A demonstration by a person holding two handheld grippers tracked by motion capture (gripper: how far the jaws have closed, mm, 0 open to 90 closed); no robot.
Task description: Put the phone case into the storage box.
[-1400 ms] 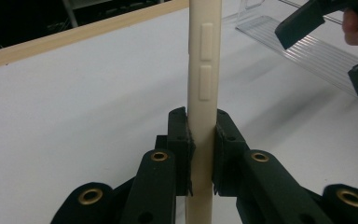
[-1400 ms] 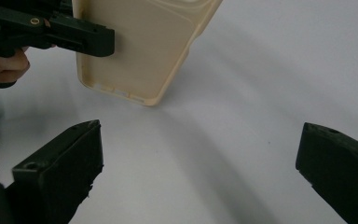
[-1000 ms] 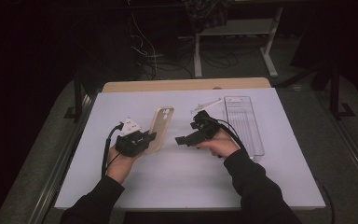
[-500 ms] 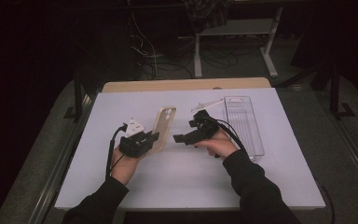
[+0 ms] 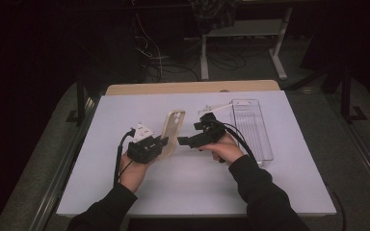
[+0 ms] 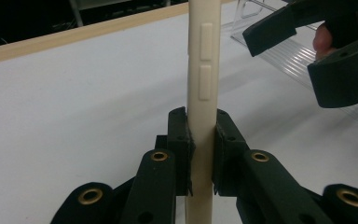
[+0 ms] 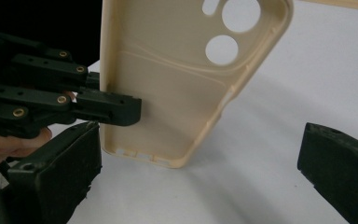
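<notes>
- While the left tool [image 5: 163, 143] clamps its jaws on the lower edge of the cream phone case [image 5: 172, 131], the case stands upright above the white surface [image 5: 183, 187].
- Right tool [image 5: 181, 140] — jaws wide apart, holding nothing — points at the case's open inner side, just beside it.
- Clear plastic tray [image 5: 255, 130] lies on the surface behind the right hand [image 5: 224, 150].

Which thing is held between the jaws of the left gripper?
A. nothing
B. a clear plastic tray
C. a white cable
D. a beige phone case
D: in the left gripper view, the left gripper has its jaws clamped on the edge of the beige phone case.
</notes>
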